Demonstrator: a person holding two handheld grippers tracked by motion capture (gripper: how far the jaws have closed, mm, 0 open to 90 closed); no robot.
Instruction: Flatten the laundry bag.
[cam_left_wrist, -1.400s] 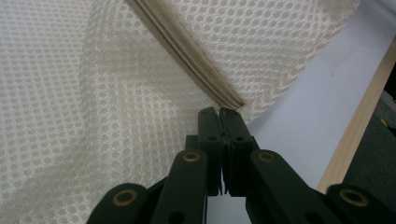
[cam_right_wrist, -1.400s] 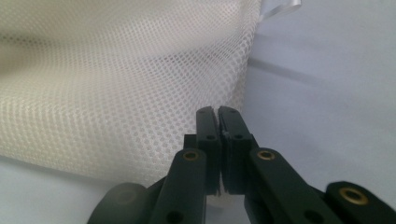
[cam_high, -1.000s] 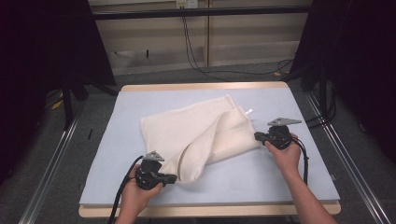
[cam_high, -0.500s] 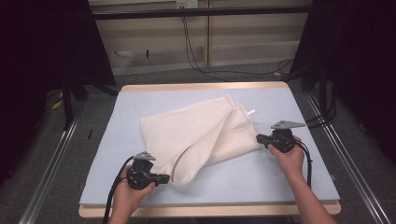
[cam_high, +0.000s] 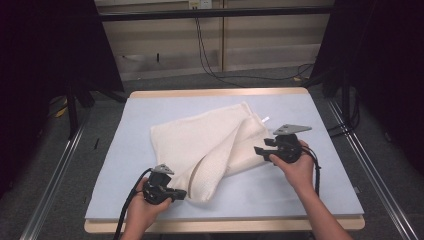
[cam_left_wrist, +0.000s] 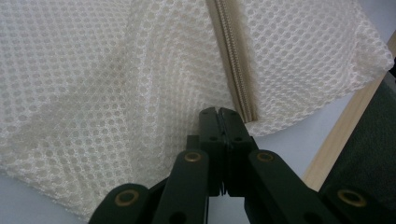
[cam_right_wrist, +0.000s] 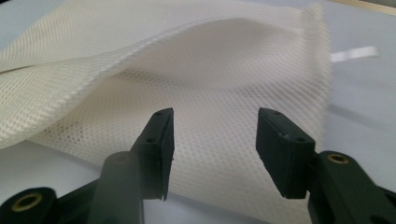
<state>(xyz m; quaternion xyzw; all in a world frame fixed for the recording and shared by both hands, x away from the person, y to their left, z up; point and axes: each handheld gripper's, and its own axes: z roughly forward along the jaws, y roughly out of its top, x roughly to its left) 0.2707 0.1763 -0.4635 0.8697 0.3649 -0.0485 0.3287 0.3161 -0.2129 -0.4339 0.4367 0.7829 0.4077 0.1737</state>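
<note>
- Cream mesh bag (cam_high: 210, 145), folded over itself, lies on the pale blue table (cam_high: 320, 190), near its middle and reaching toward the near edge.
- A zip (cam_left_wrist: 233, 60) runs along the mesh just past the left jaws.
- Left hand-held gripper (cam_high: 181, 194) sits at the bag's near corner; in the left gripper view its jaws are pressed fully together, with the mesh edge at their tips, and whether any mesh is pinched between them cannot be told.
- Right hand-held gripper (cam_right_wrist: 215, 149) is beside the bag's right edge; its jaws have just been opening and stand apart, nothing between the pads, mesh lying beyond them.
- A small white tag (cam_high: 265, 119) sticks out at the bag's far right corner.
</note>
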